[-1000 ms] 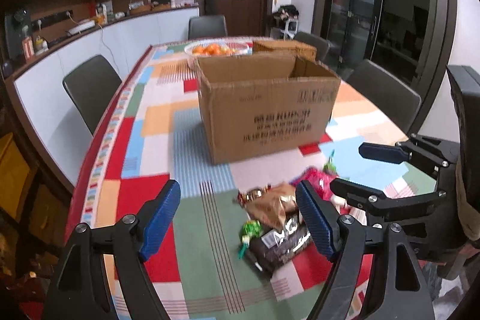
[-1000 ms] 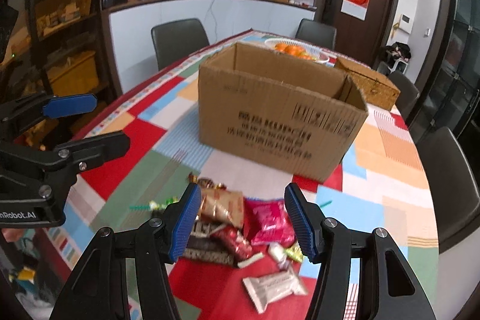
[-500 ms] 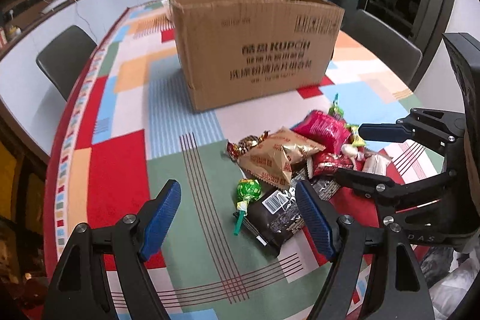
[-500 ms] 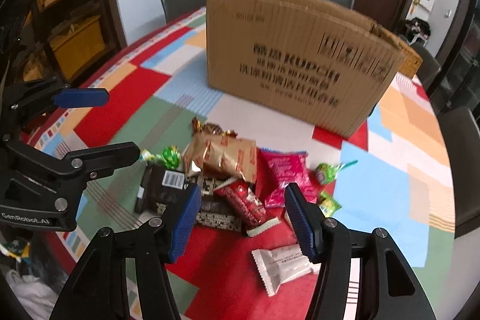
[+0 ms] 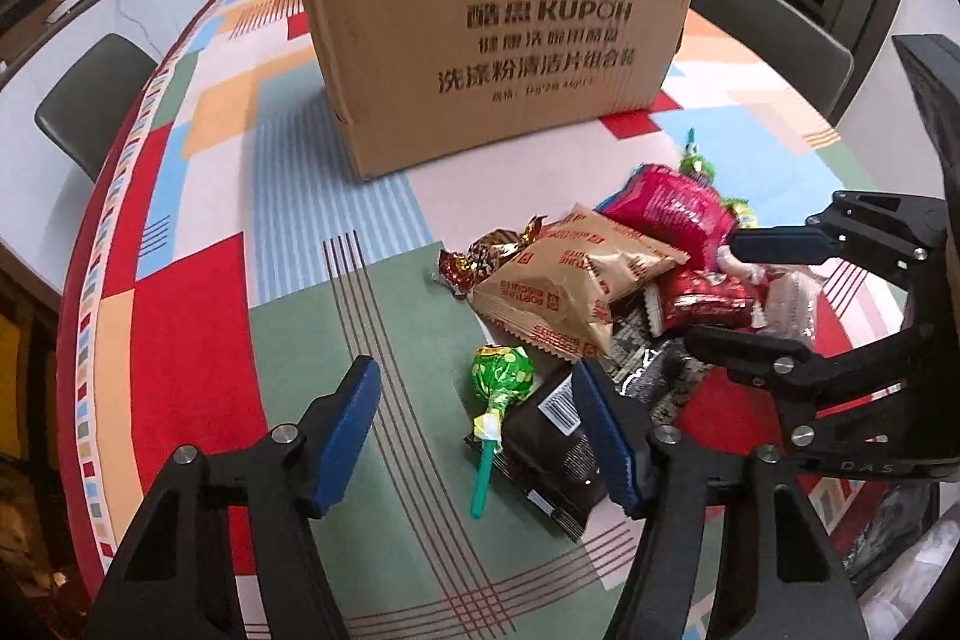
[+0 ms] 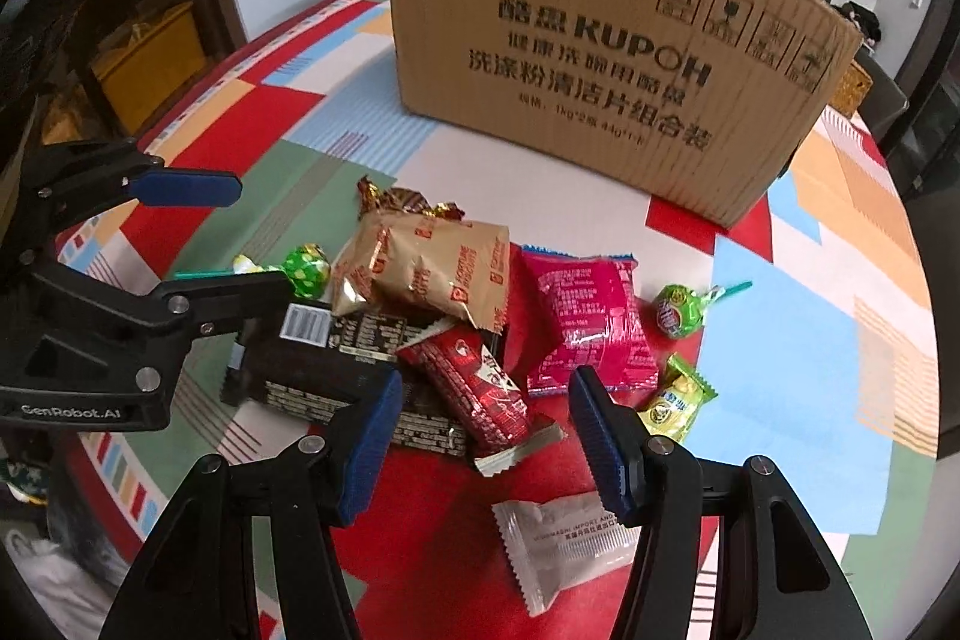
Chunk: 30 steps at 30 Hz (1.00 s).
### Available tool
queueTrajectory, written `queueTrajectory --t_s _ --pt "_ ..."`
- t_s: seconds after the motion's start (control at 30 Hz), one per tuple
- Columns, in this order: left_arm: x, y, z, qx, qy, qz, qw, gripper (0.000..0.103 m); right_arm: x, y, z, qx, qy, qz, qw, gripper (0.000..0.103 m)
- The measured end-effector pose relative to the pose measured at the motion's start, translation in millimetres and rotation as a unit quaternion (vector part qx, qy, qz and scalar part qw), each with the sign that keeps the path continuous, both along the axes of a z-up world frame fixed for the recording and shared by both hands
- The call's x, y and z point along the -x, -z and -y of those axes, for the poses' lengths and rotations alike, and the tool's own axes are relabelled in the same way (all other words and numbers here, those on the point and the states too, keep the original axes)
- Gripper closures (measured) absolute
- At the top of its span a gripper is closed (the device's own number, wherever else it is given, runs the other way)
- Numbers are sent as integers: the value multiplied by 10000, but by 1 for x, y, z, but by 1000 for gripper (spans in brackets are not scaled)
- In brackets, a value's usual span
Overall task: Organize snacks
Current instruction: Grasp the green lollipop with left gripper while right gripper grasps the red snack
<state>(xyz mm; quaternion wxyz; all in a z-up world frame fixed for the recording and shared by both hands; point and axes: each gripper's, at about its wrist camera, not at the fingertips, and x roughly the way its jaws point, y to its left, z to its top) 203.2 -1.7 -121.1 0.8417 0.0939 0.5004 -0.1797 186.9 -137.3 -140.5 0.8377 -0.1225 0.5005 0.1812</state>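
A pile of snacks lies on the patchwork tablecloth point(image 5: 198, 340) in front of a brown cardboard box point(image 5: 498, 40). My left gripper point(image 5: 480, 430) hovers low over the pile's left end. Its jaws are closing, with a green lollipop point(image 5: 501, 370) and the corner of a dark chocolate pack point(image 5: 552, 448) between them, neither pressed. My right gripper point(image 6: 486, 436) stands open just above a red wafer pack point(image 6: 468, 382). A gold biscuit pack point(image 6: 432, 268) and a pink pack point(image 6: 588, 322) lie beyond it. A white pack point(image 6: 564, 538) sits under the right finger.
A second green lollipop point(image 6: 678, 310) and a yellow-green candy point(image 6: 675, 397) lie to the right of the pile. Grey chairs point(image 5: 90, 94) ring the table. A wicker basket point(image 6: 852, 85) stands behind the box. The table's left edge curves close by.
Both grippers have sunk toward the snack pile and tipped further down. The box top has left view. The left jaws have narrowed.
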Motion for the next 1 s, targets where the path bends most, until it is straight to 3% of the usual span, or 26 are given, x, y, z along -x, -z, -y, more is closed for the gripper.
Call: queueTrajectory --t_s 0.2,0.4,0.63,0.8,1.0 --pt "-8 9 1 -3 48 -169 9998 47 -2 6 2 -15 -16 -34 10000 45" --pt "-15 14 1 139 43 -302 9994 53 -7 11 -1 -121 -79 -159 9998 58" --pt "-20 20 2 345 -8 -492 9982 67 -9 10 -3 -242 -115 -182 9995 79" --pt "-19 24 1 409 -24 -552 9976 77 -7 10 -6 -220 -108 -127 9996 79" --pt "-16 22 1 509 -68 -563 9971 77 -6 9 -5 -260 -43 -99 9996 80"
